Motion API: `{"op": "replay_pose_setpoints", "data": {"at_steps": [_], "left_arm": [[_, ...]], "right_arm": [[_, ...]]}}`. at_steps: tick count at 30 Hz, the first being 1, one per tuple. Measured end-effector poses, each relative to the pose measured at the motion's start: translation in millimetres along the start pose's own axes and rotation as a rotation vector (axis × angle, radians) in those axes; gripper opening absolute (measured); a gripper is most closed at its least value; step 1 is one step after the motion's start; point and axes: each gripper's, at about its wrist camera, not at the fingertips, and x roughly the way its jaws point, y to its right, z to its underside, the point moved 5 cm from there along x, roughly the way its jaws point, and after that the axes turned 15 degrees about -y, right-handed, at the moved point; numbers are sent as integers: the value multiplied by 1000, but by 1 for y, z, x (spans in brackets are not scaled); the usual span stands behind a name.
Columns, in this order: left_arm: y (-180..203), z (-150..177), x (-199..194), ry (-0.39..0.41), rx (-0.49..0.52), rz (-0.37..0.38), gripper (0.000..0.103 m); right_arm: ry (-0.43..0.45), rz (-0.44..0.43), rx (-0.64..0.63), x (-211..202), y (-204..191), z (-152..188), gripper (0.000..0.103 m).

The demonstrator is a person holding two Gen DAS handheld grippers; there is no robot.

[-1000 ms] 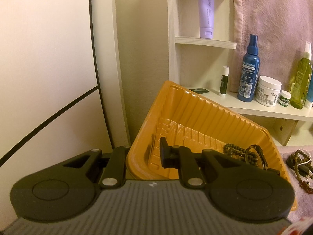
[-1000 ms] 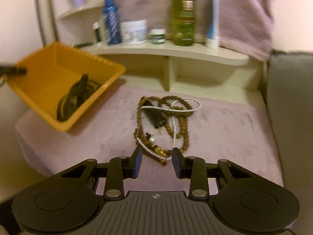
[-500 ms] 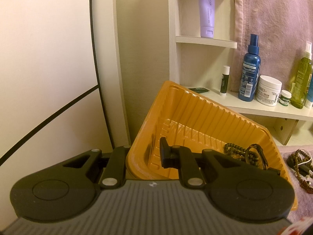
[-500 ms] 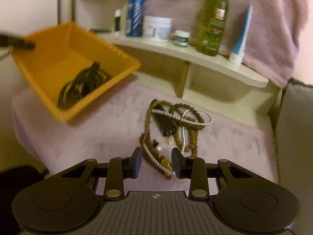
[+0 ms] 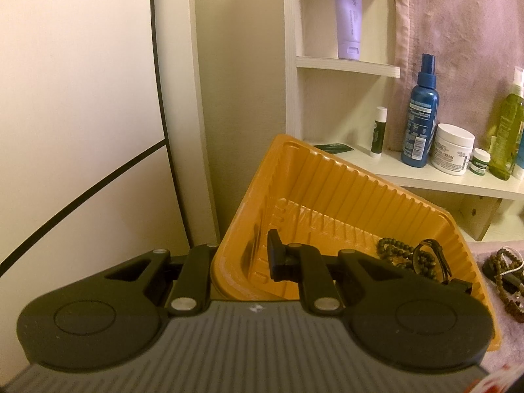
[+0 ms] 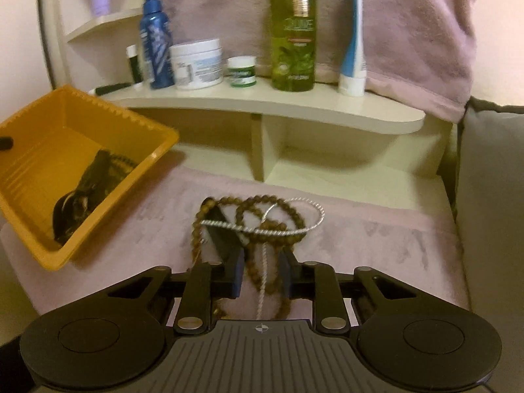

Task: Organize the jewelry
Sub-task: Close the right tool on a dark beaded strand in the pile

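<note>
My left gripper (image 5: 242, 262) is shut on the near wall of the orange tray (image 5: 330, 193) and holds it tilted. Dark bead bracelets and a black strap (image 5: 416, 258) lie in its low corner. The tray also shows in the right wrist view (image 6: 108, 196), with the dark jewelry (image 6: 88, 193) inside. A tangle of brown bead strands (image 6: 262, 216), a white pearl strand (image 6: 294, 226) and a black strap lies on the pink cloth (image 6: 376, 245). My right gripper (image 6: 261, 275) is open, low over the near end of the tangle, with beads and the white strand between its fingers.
A cream shelf (image 6: 262, 104) behind the cloth carries a blue spray bottle (image 6: 157, 39), a white jar (image 6: 196, 64), a small green jar, a green bottle (image 6: 293, 29) and a tube. A pink towel hangs behind. A grey cushion (image 6: 491, 196) stands at the right.
My right gripper has moved forward and down onto the jewelry tangle, which now sits between its fingers. The left gripper and the tray have hardly moved.
</note>
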Motion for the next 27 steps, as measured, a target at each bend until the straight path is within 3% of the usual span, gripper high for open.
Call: {"op": "replay_pose_setpoints", "data": {"at_steps": [6,10,13,18,25,27], "left_arm": [[-1,0,1,-6,-1,-3,14],[-1,0,1,-9,-2,-5,14],[-1,0,2,-11,-2,-7,14],[0,-1,3,-15,-4,-9,14],[-1,0,5,-20,-5,-7,14],[-1,0,5,-20,-3,-8,14]], "right_arm": [[-6,-5,43,9,13,-9,24],[-20,-74,219,18,37,-10,24],[19,-107,304,15,50,-14,24],[26,-84,166,23,38,-38,24],[-84,-25,16,61,31,-49,24],[-77,-9,-25,65,28,-47,24]]}}
